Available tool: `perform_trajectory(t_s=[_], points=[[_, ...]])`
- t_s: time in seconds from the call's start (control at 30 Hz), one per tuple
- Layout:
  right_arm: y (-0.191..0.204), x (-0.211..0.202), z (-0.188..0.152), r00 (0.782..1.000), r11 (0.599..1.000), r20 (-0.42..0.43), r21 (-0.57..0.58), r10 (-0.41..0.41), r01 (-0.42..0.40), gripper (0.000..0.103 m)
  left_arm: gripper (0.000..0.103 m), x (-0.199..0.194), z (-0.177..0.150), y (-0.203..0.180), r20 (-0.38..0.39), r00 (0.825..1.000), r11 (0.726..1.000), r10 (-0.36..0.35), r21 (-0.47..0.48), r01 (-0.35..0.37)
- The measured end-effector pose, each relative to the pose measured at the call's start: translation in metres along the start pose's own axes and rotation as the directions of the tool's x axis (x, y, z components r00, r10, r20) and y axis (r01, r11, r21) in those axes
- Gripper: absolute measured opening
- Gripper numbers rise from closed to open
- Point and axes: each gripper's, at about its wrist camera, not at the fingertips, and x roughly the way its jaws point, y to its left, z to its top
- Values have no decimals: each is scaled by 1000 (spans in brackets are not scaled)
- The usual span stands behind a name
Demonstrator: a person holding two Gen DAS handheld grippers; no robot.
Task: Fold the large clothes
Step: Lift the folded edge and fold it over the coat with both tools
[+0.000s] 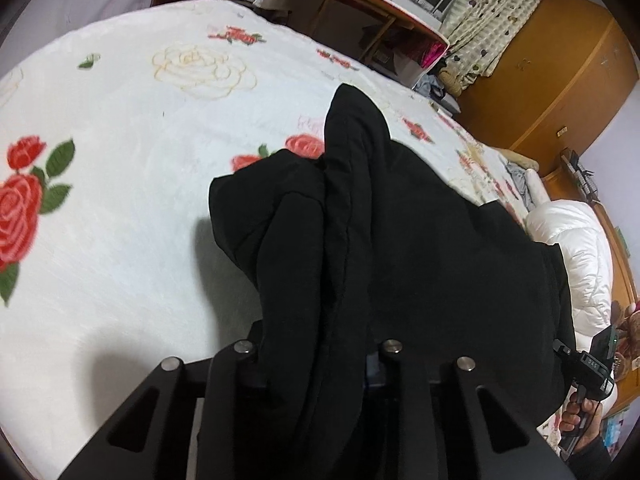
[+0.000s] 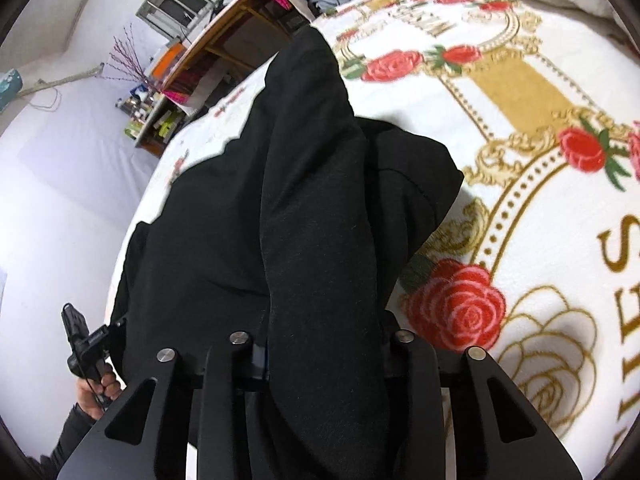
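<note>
I have a black garment [image 1: 400, 240] pinched in both tools, hanging over the bed [image 1: 120, 220]. My left gripper [image 1: 316, 364] has its jaws clamped on a bunched ridge of the cloth; my right gripper [image 2: 320, 360] has its jaws clamped on another bunched fold of the same piece. The fingertips on both sides are buried under fabric, so I only see the linkage plates and their round silver pins.

From each camera the garment's long axis runs straight away from the jaws, forming a narrow raised ridge that tapers to a rounded tip pointing toward the far edge of the bed. Below that ridge the cloth spreads wider and sags in soft lobes toward the bed. The material is matte, thick and soft-looking, like fleece or sweatshirt knit, with stitched seams along the ridge in the left view.

The bed under the garment is covered by a plush white blanket [image 2: 540, 220] printed with red roses, cream outlined roses and gold ornament with lettering. Beyond the garment's tip stands a wooden desk [image 1: 360, 12] beside the bed. At the garment's right in the left view lies a white quilted puffer coat [image 1: 576, 248], and beyond it an orange-brown wooden wardrobe [image 1: 560, 80].
</note>
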Motion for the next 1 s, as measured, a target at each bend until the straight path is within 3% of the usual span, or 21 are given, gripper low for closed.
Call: perform_trajectory(t_s=[0.27,0.47,0.67,1.0], points=[[49,-44,6,999,997,31,-70,30,-27,30,25,-61,19,-28,77,996,998,-40,52,36],[72,-91,-19,997,993,51,-105,57,-52,30,25,-109,7,-28,102,992,996,-69,61,63],[80,-124,-58,996,992,50,-109,67,-62,30,25,-151,-27,-21,107,991,995,-76,65,70],[62,-163,-147,997,996,11,-61,70,-70,30,26,-196,-115,1,75,995,997,-71,43,68]])
